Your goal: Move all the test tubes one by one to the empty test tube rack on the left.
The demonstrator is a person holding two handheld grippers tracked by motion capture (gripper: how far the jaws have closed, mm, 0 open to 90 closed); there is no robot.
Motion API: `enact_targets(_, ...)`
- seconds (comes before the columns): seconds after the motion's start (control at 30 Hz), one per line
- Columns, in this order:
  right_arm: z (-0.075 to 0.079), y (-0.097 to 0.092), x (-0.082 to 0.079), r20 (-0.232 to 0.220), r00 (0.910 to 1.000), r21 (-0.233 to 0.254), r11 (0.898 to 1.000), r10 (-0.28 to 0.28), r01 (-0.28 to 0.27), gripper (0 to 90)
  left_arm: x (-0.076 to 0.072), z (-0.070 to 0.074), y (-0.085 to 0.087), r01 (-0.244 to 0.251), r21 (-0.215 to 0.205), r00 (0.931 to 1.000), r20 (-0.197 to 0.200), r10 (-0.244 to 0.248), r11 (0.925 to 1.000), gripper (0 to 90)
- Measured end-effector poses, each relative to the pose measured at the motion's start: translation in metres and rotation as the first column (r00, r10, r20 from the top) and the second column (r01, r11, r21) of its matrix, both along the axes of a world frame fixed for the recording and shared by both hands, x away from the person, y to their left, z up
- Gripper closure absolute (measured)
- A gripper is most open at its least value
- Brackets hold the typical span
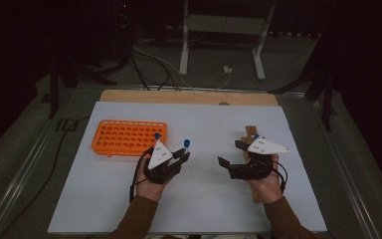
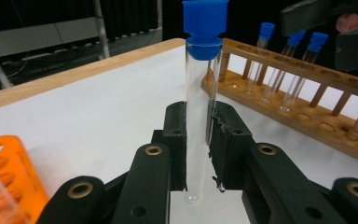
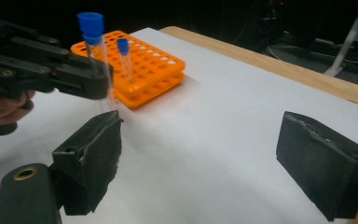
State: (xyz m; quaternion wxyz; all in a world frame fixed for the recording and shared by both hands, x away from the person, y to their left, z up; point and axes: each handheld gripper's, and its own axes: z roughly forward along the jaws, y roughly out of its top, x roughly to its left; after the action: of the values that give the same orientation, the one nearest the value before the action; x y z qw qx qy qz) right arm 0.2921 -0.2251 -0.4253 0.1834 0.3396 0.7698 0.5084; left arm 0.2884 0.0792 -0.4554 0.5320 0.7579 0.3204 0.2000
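The left gripper [image 2: 198, 154] pinches a clear glass test tube with a blue cap [image 2: 198, 116] upright between its fingers, above the white counter [image 1: 204, 129] beside the orange plastic rack [image 1: 128, 137]; the right gripper [image 3: 200, 163] has its fingers spread with nothing between them, near the wooden tube rack [image 2: 298, 100].

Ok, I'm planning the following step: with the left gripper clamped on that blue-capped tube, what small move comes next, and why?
Probably carry the tube toward the orange rack. The left gripper holds it upright, one capped tube already stands there, and the right gripper is open and empty.
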Motion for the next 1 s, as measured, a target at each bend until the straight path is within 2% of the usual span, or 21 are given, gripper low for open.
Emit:
enact_targets(0.33, -0.005, -0.017, -0.003, 0.003, 0.9995, 0.020, 0.999, -0.033, 0.032, 9.2, 0.001, 0.002, 0.017, -0.038, 0.005, 0.9993, 0.004, 0.038, 0.9993, 78.1)
enact_targets(0.73, -0.010, -0.030, -0.004, -0.010, 0.9985, 0.029, 0.998, -0.054, 0.055, 2.8, 0.002, 0.008, 0.046, -0.098, 0.002, 0.9951, 0.012, 0.098, 0.9952, 78.1)
enact_targets(0.87, -0.008, -0.031, -0.005, -0.005, 0.9983, 0.038, 0.998, -0.058, 0.058, 2.0, 0.004, 0.009, 0.058, -0.128, -0.008, 0.9916, 0.015, 0.128, 0.9917, 78.1)
enact_targets(1.0, -0.007, -0.032, -0.006, 0.000, 0.9979, 0.040, 0.997, -0.065, 0.065, 0.8, 0.009, 0.008, 0.071, -0.174, -0.026, 0.9845, 0.021, 0.174, 0.9844, 78.0)
